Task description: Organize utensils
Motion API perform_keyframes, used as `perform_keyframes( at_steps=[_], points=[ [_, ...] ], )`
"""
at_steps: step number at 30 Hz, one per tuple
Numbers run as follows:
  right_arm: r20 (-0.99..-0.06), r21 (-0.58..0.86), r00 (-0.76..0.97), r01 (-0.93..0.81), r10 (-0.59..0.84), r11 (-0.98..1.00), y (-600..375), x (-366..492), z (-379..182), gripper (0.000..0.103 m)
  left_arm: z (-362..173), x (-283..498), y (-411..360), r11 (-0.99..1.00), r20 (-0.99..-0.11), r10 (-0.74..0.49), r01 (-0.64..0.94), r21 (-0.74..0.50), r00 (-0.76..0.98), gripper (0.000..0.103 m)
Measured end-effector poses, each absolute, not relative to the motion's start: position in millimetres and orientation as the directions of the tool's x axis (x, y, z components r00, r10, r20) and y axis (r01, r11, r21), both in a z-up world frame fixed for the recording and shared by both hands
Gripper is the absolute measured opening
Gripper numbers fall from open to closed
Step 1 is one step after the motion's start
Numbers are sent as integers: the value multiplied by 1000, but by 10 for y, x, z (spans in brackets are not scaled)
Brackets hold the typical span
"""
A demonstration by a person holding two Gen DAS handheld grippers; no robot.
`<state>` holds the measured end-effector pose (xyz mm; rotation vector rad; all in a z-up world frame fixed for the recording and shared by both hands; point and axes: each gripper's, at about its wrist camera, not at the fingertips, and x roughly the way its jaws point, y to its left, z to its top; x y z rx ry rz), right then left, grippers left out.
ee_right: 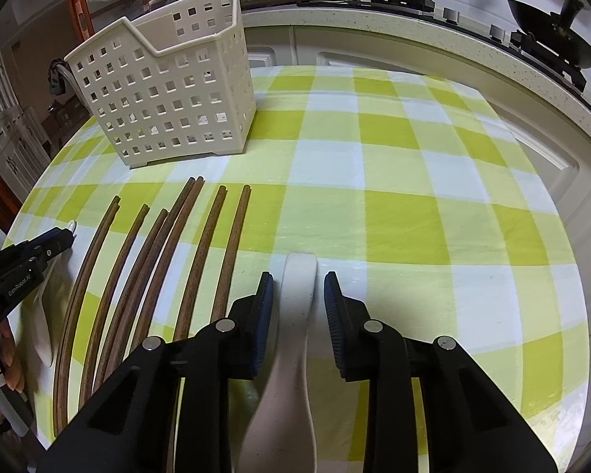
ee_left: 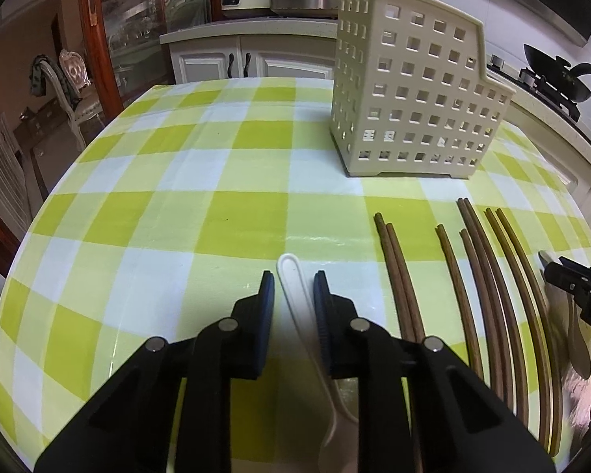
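- Left gripper (ee_left: 293, 282): I have its jaws parted narrowly, astride the handle of a thin white plastic spoon (ee_left: 295, 287) lying flat on the checked tablecloth (ee_left: 138, 216); pads not yet touching it, as far as I can tell.
- Right gripper (ee_right: 298, 283): jaws likewise apart, either side of a broad off-white spoon handle (ee_right: 299, 276), probably ceramic or melamine.
- Handling, my judgement: the plastic spoon is light, slightly flexible and slick; the broad one is stiffer, heavier, chip-prone. I would grip both mid-handle.
- Wooden chopsticks (ee_right: 153, 260): loose, in a row between the two spoons; light, rigid, likely to roll.
- Perforated cream utensil caddy (ee_left: 409, 94): upright beyond the chopsticks, top open.
- Room: open cloth ahead of both grippers; table edge near the left spoon's outer side.
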<state>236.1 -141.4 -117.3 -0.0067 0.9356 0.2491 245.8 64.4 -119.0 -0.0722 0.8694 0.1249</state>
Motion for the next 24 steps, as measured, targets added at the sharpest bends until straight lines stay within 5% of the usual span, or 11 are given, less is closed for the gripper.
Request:
perform_keyframes(
  at_steps=[7,24],
  points=[
    [-799,84,567,-223,199,971,-1406,2368,-1173,19,-1184,2445,689,989,-763,64,-142,-36,643,14],
    [-749,86,629,-219,208,972,-1445,2262,-916,18,-951,2295,637,992,-718,18,-102,-73,695,12]
  ],
)
